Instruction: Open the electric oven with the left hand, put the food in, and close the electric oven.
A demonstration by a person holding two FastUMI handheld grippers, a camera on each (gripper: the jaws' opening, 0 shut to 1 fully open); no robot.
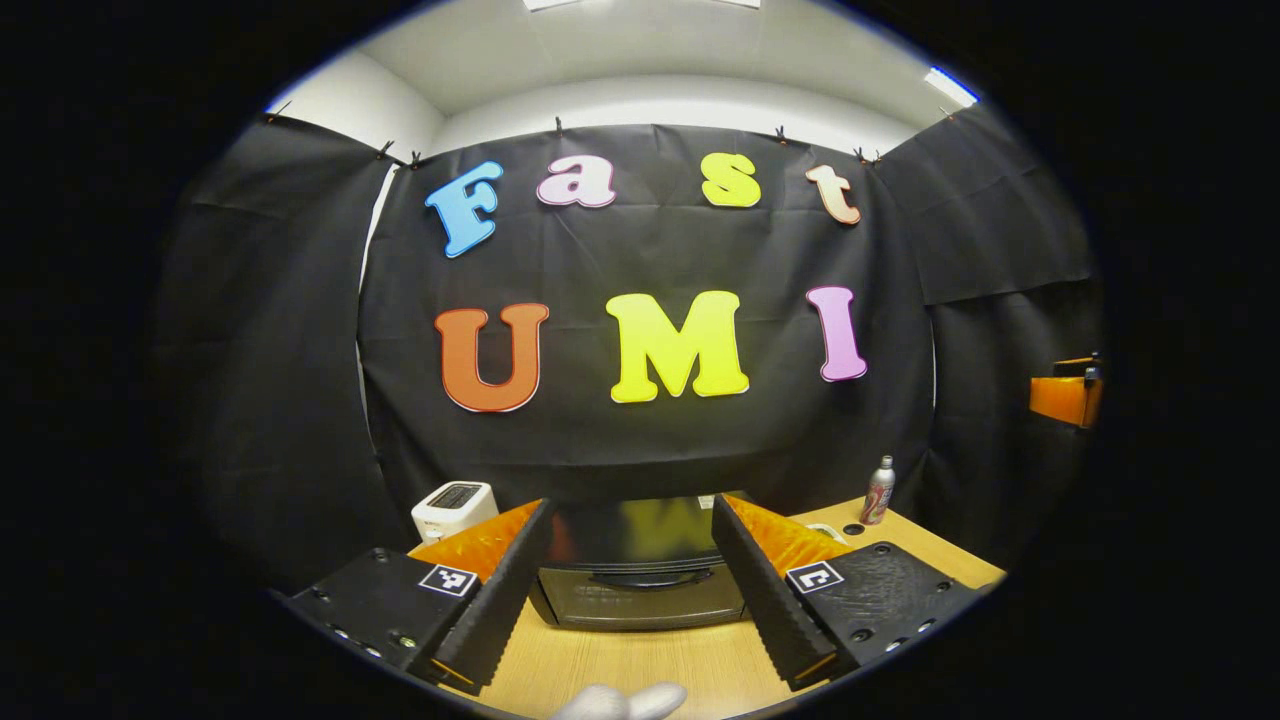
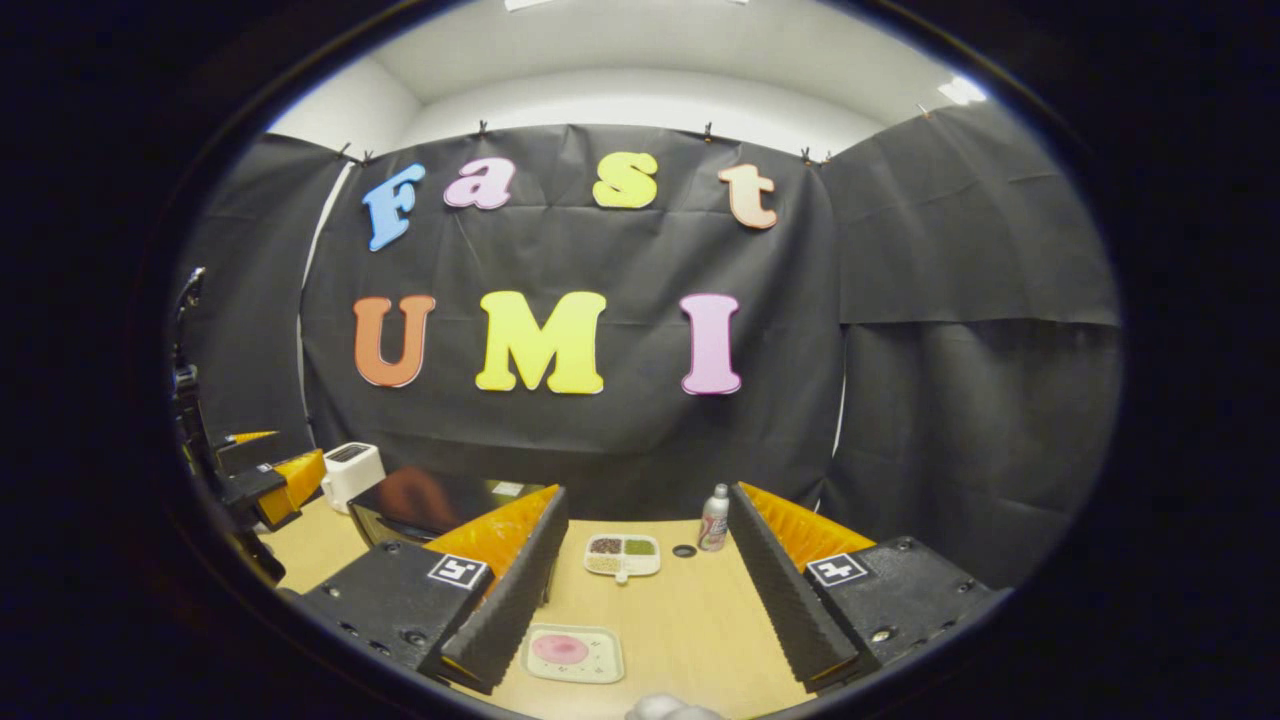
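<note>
right hand-held gripper [image 2: 640, 575] open above table [image 2: 690, 620] | food tray [image 2: 573, 653] between fingers

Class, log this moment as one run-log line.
oven: door closed | left gripper: open, facing oven | right gripper: open, above table | food tray: on table

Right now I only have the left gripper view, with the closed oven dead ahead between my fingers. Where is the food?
Observer: In the right gripper view, a tray with a pink round piece of food lies on the table, close in front of the right gripper.
Operator: Anything else edible there?
Observer: A divided dish with three fillings sits farther back, just left of the bottle.
Operator: Is the right gripper holding anything?
Observer: No, its fingers stand open with nothing between them.
</note>
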